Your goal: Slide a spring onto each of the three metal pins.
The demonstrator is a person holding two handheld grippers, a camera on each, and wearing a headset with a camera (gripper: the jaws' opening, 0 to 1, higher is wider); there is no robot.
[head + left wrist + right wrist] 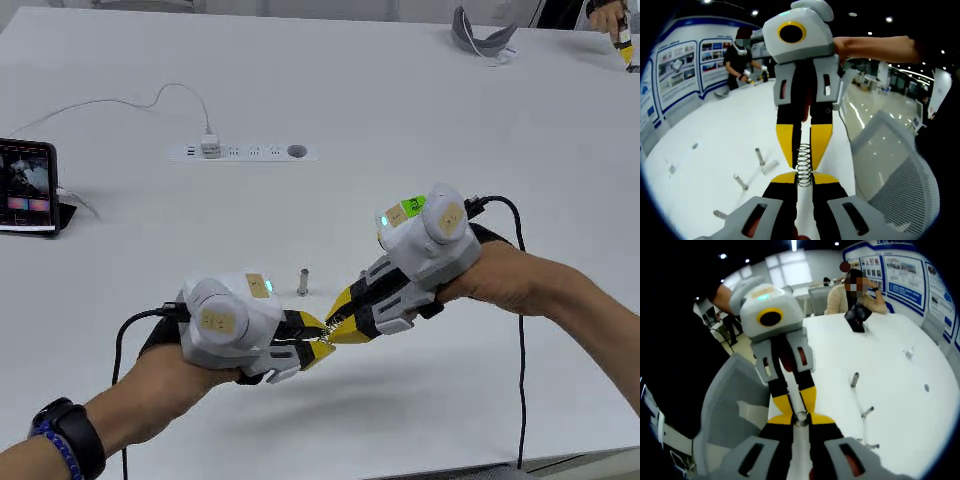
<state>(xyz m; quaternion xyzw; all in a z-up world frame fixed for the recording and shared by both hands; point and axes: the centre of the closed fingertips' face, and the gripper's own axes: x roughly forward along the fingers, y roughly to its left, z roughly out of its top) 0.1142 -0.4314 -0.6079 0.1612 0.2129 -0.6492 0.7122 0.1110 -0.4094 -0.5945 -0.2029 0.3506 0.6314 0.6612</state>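
A small coil spring point(804, 165) is stretched between both grippers, just above the white table point(420, 130). My left gripper point(318, 342) point(804, 181) is shut on one end of it, and my right gripper point(335, 325) point(800, 419) is shut on the other end. The two sets of yellow tips nearly touch, nose to nose. I cannot tell whether a pin sits inside the spring. One metal pin point(302, 282) point(760, 156) stands upright just behind the grippers. Two more pins point(740, 181) point(720, 214) and a loose spring point(770, 167) lie near it.
A power strip point(242, 152) with a plugged charger lies mid-table, and a tablet point(27, 187) stands at the left edge. Black cables trail from both grippers. Another person's hand with a gripper point(615, 25) works at the far right corner. A mesh chair point(900, 165) stands beside the table.
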